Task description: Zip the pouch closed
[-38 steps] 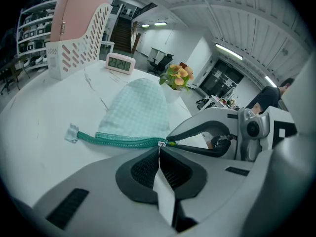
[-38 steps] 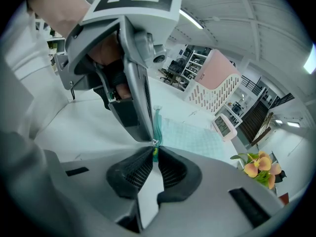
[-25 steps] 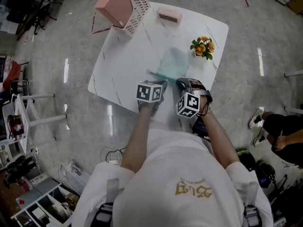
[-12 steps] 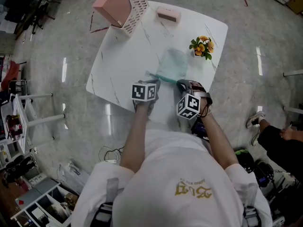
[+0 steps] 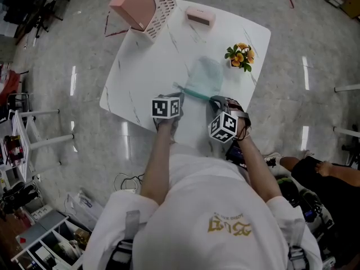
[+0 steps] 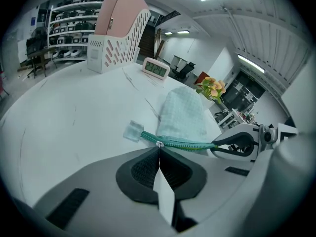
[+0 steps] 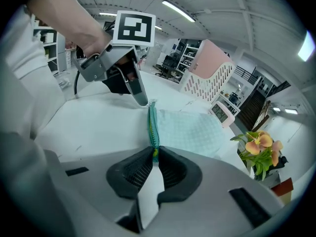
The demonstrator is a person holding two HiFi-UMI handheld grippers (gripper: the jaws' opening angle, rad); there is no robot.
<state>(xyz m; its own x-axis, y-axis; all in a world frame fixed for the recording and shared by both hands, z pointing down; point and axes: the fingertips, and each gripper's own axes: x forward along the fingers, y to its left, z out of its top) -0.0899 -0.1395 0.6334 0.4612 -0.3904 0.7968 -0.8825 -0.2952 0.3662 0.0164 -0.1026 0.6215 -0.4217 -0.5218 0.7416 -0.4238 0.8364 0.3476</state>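
Observation:
A pale teal pouch [image 5: 205,75] lies flat on the white table [image 5: 152,61]. Its green zipper [image 5: 194,93] runs along the near edge. My left gripper [image 5: 178,93] is shut on the small silver zipper pull [image 6: 159,144], close to the zipper's left end, where a clear tab [image 6: 132,131] sticks out. My right gripper [image 5: 217,100] pinches the zipper's right end [image 7: 154,149]; its jaws are opening slightly, with the zipper tape still pressed between the pads. The zipper [image 7: 152,125] stretches taut between the two grippers.
A pink file rack [image 5: 147,4] and a small pink clock [image 5: 201,17] stand at the table's far side. A pot of orange flowers [image 5: 241,55] sits right of the pouch. The table's near edge lies just under my grippers. A person [image 5: 332,179] sits at the lower right.
My left gripper has slid left along the zipper with the pull in it. The right gripper has stayed in place at the zipper's right end.

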